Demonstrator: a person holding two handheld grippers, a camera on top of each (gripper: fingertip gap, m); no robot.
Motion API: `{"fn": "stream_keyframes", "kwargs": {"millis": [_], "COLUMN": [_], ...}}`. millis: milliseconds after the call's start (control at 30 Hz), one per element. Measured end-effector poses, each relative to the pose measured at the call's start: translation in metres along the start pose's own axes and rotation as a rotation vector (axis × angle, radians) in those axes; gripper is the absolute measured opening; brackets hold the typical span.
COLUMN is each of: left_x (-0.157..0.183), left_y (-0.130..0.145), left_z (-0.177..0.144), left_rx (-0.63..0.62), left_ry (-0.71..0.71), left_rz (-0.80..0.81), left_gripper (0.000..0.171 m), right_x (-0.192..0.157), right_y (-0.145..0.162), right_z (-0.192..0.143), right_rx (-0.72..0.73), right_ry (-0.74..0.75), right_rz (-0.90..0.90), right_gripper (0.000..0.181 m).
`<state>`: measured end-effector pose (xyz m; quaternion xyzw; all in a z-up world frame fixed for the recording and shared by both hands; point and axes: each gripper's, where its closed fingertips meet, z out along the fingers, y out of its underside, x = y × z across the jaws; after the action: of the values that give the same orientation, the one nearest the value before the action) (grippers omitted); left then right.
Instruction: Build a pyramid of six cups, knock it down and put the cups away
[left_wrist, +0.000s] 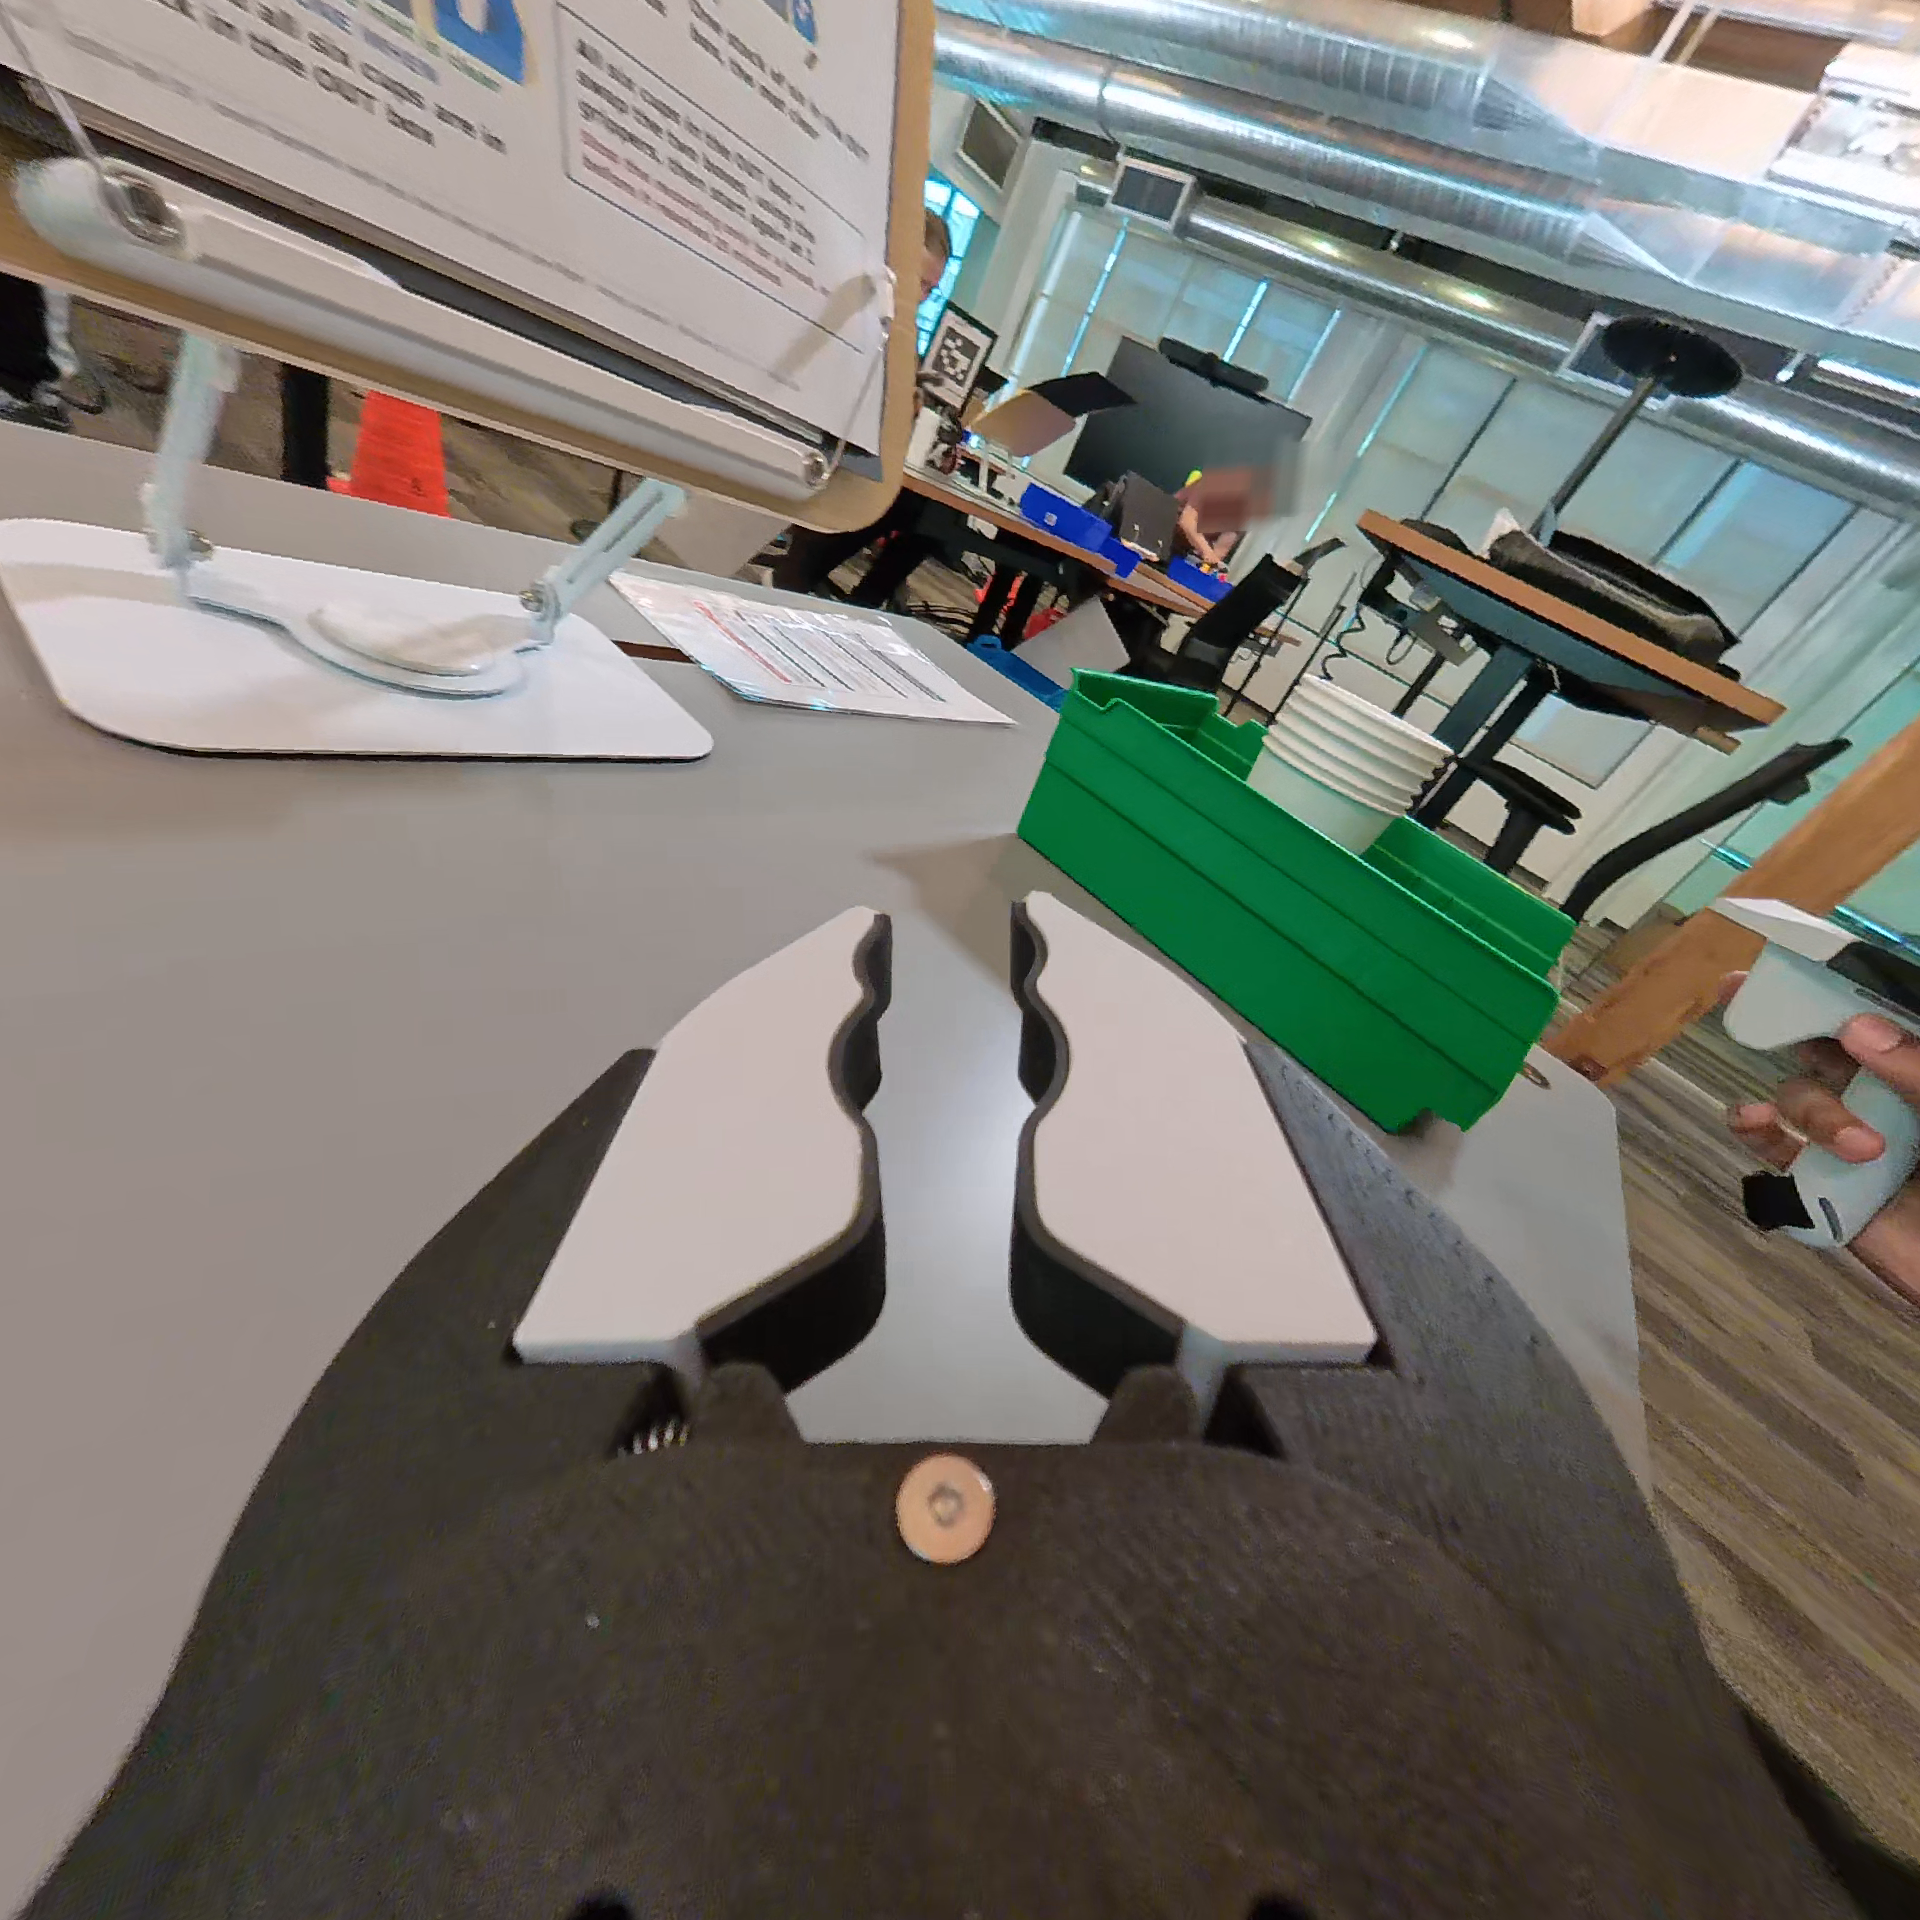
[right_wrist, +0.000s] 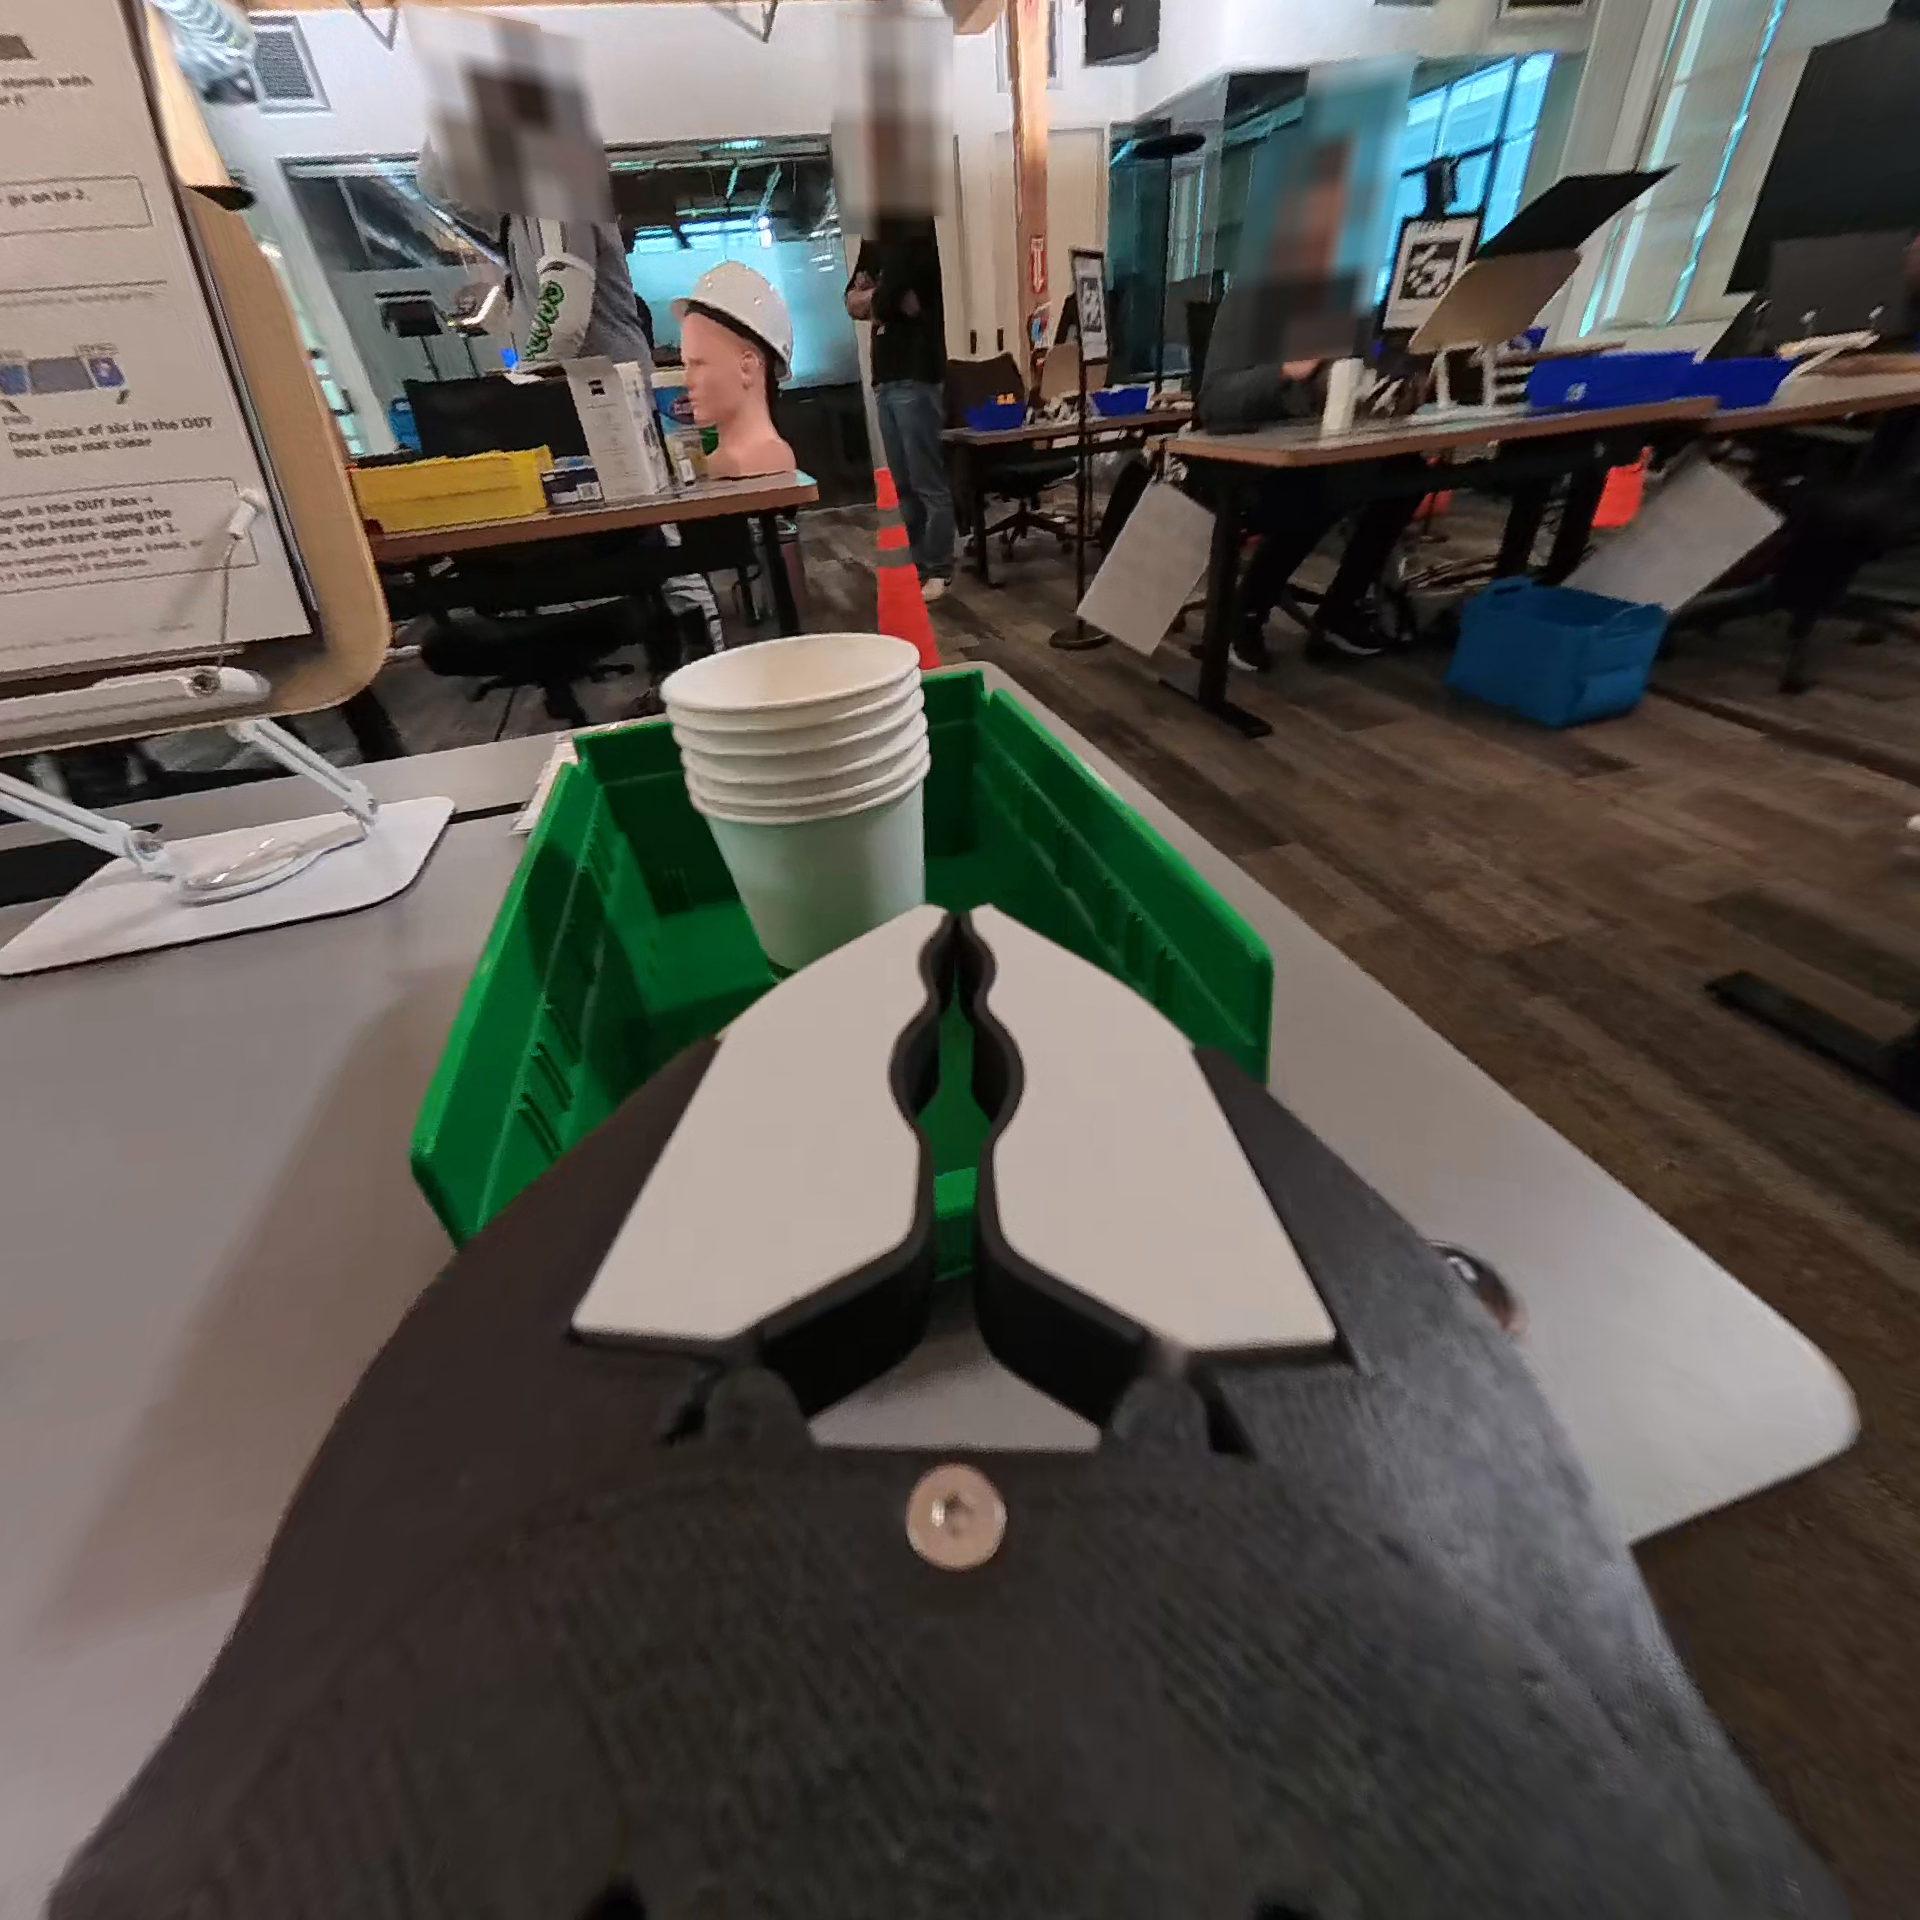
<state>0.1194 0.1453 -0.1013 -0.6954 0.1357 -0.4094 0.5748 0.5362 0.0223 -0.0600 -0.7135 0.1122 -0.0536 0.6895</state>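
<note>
Over the grey counter (left_wrist: 416, 987), left gripper (left_wrist: 951, 920) hangs with jaws parted, empty; green bin (left_wrist: 1299, 935) with cup stack (left_wrist: 1351, 764) sits ahead to its right. Right view: right gripper (right_wrist: 954, 914) above the bin (right_wrist: 520, 1039), jaws nearly closed, empty, just before the cups (right_wrist: 810, 769).

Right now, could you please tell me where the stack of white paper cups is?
The stack of white paper cups stands upright inside the green plastic bin on the grey table's right side, directly ahead of the right hand-held gripper.
</note>
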Motion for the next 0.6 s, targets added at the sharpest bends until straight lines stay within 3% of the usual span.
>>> {"fn": "stream_keyframes", "kwargs": {"millis": [200, 300, 400, 600], "left_x": [-0.018, -0.023, -0.027, -0.029], "left_y": [0.000, 0.001, 0.004, 0.008], "left_z": [-0.016, -0.022, -0.026, -0.030], "left_rx": [-0.016, -0.026, -0.044, -0.064], "left_ry": [-0.084, -0.112, -0.138, -0.155], "left_rz": [0.048, 0.078, 0.104, 0.133], "left_gripper": [0.020, 0.020, 0.020, 0.020], "right_x": [-0.003, 0.003, 0.004, 0.044], "right_y": [0.015, 0.020, 0.027, 0.033], "right_z": [0.019, 0.027, 0.034, 0.042], "right_rx": [-0.091, -0.118, -0.163, -0.197], "right_ry": [-0.055, -0.044, -0.060, 0.053], "right_rz": [0.037, -0.018, -0.056, -0.077], "right_gripper": [0.001, 0.018, 0.046, 0.070]}}
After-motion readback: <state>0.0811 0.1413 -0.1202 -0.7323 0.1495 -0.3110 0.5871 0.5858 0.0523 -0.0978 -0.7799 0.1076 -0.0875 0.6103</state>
